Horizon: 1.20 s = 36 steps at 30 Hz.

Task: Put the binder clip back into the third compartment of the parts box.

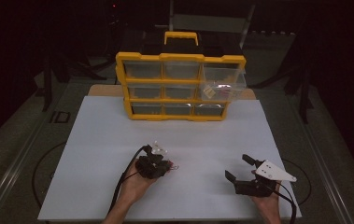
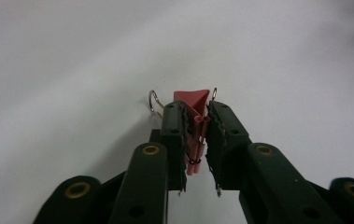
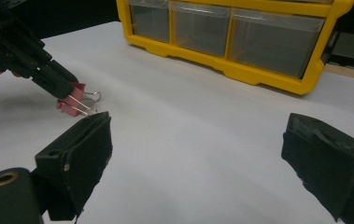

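Forearms enter the high view from six o'clock. The left gripper (image 1: 161, 158) sits just left of centre on the white table (image 1: 100, 140), closed on a small pink binder clip (image 1: 171, 166) at its tip. At four o'clock the right gripper (image 1: 239, 169) rests with its jaws spread wide and nothing between them. At twelve o'clock stands a yellow drawer organizer (image 1: 180, 86), its top-right drawer (image 1: 223, 80) pulled out and the likely place for the clip. Beyond the table the room is dark, with stands and a chair back barely visible.

From the left gripper view, both pads (image 2: 177, 133) press the binder clip (image 2: 193, 105) at centre, its wire handles poking out at eleven and one o'clock. The grip looks narrow, so lifting should be slow and straight up, keeping the clip from twisting out.

Seen from the right gripper view, its own black jaws stand far apart at seven and four o'clock. The left gripper (image 3: 65, 86) at ten o'clock holds the clip (image 3: 72, 100) low, at or just above the plain matte sheet, and the organizer (image 3: 240, 37) fills the top.
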Available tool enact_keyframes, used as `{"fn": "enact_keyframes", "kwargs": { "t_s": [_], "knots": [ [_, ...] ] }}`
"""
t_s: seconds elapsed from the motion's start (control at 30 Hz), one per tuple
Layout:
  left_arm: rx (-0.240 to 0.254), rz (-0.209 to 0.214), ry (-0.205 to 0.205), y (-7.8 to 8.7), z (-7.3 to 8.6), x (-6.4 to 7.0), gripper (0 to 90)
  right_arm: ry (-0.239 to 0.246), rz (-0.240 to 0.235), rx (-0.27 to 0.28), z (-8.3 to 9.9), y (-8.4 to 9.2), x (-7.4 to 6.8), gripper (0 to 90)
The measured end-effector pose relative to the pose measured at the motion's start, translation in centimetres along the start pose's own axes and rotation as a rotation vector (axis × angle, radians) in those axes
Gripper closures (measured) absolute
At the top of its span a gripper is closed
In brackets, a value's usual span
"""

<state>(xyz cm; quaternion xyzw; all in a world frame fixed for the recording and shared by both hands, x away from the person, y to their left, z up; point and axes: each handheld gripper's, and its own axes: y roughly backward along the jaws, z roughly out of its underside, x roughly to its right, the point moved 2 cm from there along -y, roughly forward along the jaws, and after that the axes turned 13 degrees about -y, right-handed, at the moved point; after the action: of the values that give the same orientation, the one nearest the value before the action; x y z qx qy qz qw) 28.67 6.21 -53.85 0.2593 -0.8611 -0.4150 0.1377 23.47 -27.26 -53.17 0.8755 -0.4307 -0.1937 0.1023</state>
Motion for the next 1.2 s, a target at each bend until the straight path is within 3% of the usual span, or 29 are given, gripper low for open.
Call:
{"fn": "enact_keyframes", "kwargs": {
  "t_s": [0.23, 0.7, 1.2],
  "knots": [
    [-0.004, -0.002, -0.018, 0.5, 0.0, -0.3, 84.2, 0.001, -0.003, -0.003, 0.0, -0.1, 0.0, 8.3],
    [0.034, -0.016, -0.033, 1.7, -0.5, -0.9, 84.5, 0.002, -0.007, -0.002, 0.0, -0.1, -0.1, 8.3],
    [0.093, -0.045, -0.058, 3.8, -2.6, -2.3, 84.4, 0.002, -0.008, 0.0, 0.0, -0.1, -0.1, 8.3]
  ]
}}
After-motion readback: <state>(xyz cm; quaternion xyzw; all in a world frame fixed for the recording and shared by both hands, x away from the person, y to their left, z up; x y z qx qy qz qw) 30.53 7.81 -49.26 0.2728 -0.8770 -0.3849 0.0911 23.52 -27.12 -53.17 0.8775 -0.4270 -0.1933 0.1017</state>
